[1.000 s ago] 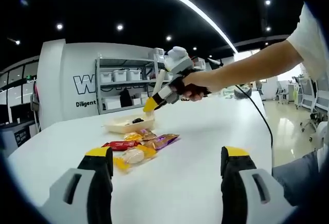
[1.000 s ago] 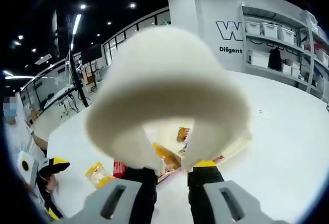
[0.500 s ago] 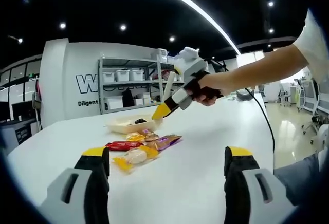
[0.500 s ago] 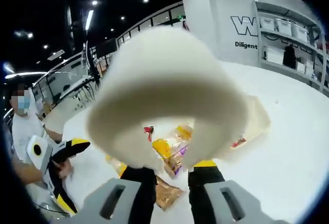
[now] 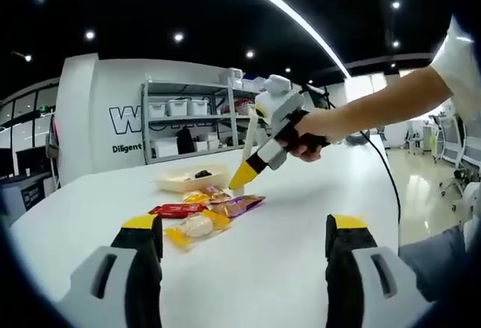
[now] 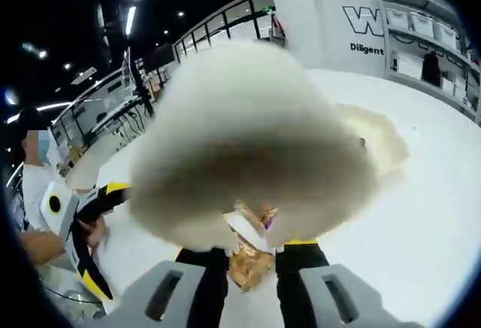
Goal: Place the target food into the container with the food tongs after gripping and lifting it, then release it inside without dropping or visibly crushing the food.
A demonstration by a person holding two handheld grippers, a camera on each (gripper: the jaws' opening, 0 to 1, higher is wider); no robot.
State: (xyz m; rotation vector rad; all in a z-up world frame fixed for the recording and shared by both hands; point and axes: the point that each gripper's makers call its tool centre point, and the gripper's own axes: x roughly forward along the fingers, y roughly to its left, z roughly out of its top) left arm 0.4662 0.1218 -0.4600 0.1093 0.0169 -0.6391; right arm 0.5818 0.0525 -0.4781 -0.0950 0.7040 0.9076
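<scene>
Right gripper (image 6: pixel 252 247) fingers clamp the white tongs (image 6: pixel 252 147); left gripper (image 5: pixel 244 247) fingers spread wide.

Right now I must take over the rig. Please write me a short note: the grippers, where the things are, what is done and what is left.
Left gripper: open, holding nothing, low over the white table.
Right gripper: shut on the cream food tongs, tips lowered over the pile of wrapped snacks. The tongs blur in the right gripper view, so I cannot tell whether they grip any snack.
The shallow container stands behind the pile, with a small dark item inside.
Done: tongs taken up and brought to the pile.
Left: grip one snack gently, lift it, carry it to the container, release it inside.
</scene>
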